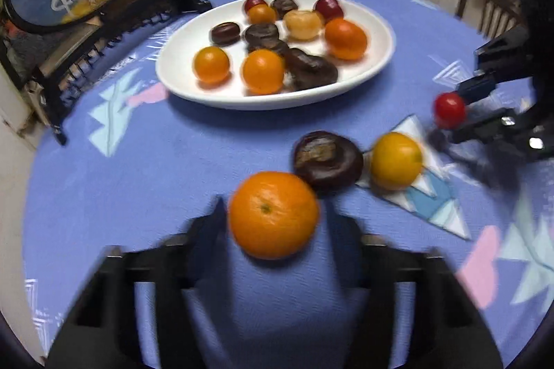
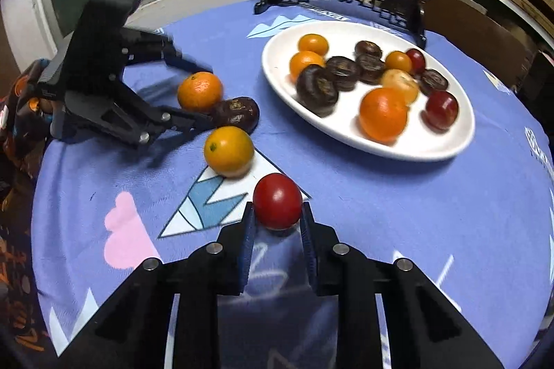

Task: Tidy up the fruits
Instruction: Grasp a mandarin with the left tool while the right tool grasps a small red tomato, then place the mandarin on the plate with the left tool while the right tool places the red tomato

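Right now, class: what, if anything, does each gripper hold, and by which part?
The right gripper clamps the small round red fruit by its two sides. The left gripper straddles the round orange tangerine; a firm grip cannot be told.

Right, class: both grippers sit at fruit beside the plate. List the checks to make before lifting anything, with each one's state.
1. Right gripper shut on the red fruit: ok.
2. Left gripper gripping the orange: cannot tell; blurred.
3. Dark fruit clear of the orange: not ok; touching.
4. Yellow fruit clear of both grippers: ok.
5. Free space on the plate: ok, along its bare edge.
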A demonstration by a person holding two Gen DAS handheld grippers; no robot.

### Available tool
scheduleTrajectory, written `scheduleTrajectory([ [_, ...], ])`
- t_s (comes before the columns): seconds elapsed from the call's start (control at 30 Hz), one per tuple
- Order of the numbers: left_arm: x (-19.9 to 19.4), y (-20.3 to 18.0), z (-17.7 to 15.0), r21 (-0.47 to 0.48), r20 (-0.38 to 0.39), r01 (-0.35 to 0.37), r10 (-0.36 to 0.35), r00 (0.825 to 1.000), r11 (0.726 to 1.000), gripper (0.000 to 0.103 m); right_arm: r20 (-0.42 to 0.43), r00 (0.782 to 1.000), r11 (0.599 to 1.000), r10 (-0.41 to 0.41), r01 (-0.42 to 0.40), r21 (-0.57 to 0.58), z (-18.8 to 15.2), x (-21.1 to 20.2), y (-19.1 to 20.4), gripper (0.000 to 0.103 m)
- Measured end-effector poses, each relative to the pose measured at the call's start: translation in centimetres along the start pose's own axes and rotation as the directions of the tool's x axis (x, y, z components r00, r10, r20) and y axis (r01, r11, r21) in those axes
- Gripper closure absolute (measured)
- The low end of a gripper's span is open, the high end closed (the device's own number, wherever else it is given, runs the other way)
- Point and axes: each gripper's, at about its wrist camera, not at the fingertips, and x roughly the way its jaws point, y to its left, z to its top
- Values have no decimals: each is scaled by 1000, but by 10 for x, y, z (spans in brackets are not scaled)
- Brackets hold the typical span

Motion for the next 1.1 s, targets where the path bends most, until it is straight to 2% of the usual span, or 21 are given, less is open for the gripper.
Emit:
scheduleTrajectory([
  [0.1,-11,3,-2,13,1,-14,14,1000,1000,58,23,1000,1000,1,-2,9,-1,-9,-5,77],
  [0.27,-46,18,28,-43,99,-71,75,992,997,58,119,992,999,-38,35,28,22,-31,-18,77],
  [0.4,-65,23,67,-119,186,-161,181,966,980,57,230,971,995,-62,42,89,42,-55,-32,77],
  [0.5,-65,18,89,-146,212,-223,251,945,964,57,291,954,990,-77,39,135,54,-67,-43,77],
  [0.73,-44,17,114,-195,183,-242,277,943,951,57,302,950,982,-83,26,187,70,-56,-64,77],
  [1.1,-13,35,122,-235,119,-248,281,952,940,57,274,959,978,-68,11,206,84,-26,-77,77],
])
